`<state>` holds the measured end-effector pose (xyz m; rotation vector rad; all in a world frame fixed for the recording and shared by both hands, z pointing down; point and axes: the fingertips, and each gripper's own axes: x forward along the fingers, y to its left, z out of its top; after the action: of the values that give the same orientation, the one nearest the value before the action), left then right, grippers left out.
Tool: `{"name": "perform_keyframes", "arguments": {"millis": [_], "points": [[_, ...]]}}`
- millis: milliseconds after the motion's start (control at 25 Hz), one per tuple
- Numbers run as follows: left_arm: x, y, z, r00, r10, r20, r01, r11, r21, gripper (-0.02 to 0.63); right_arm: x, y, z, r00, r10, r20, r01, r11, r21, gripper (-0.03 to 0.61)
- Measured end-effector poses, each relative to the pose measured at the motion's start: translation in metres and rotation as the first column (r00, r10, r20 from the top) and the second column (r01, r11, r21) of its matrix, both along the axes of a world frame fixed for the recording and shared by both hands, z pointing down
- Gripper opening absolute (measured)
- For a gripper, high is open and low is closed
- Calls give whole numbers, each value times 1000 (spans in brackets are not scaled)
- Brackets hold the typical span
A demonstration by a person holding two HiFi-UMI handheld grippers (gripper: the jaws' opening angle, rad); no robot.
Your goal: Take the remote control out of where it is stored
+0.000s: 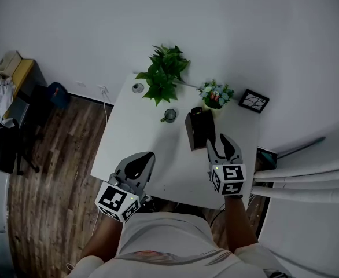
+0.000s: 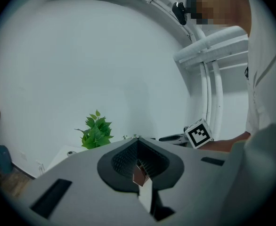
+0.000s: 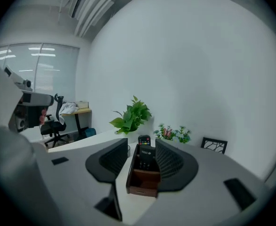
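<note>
A black remote control [image 3: 146, 157] stands upright in a brown wooden box [image 3: 142, 182], with a second remote's top showing just behind it. The box [image 1: 199, 130] sits on the white table [image 1: 135, 141], right of its middle. My right gripper [image 1: 218, 139] hovers just in front of the box, open, and in the right gripper view its jaws [image 3: 142, 143] frame the box and remote without touching them. Over the table's front edge my left gripper [image 1: 146, 157] is held away from the box; its jaws [image 2: 138, 141] are shut with nothing seen in them.
A leafy potted plant [image 1: 164, 74], a small flower pot [image 1: 216, 94] and a picture frame [image 1: 253, 101] line the table's back. A mug [image 1: 169, 116] stands left of the box, a small round object [image 1: 137, 87] at the back left. An office chair [image 1: 7, 149] stands far left.
</note>
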<state>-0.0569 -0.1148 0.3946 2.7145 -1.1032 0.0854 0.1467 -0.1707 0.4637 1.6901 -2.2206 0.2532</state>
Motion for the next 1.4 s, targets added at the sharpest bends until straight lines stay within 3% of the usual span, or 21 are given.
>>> {"name": "perform_keyframes", "arguments": {"millis": [600,1040,1400], "points": [[-38,3,20,992,-119,40,121,991,-61,8,2,-71,82,987,157,-27,-158,986,-53,198],[-51,9,29,986,-156,57,160,984,-84,8,1,-83,99,975,220,23,-218,973,-73,190],[-45,13,26,990,-133,53,137,987,-81,8,-1,-76,47,983,163,89,-169,984,64,187]]}}
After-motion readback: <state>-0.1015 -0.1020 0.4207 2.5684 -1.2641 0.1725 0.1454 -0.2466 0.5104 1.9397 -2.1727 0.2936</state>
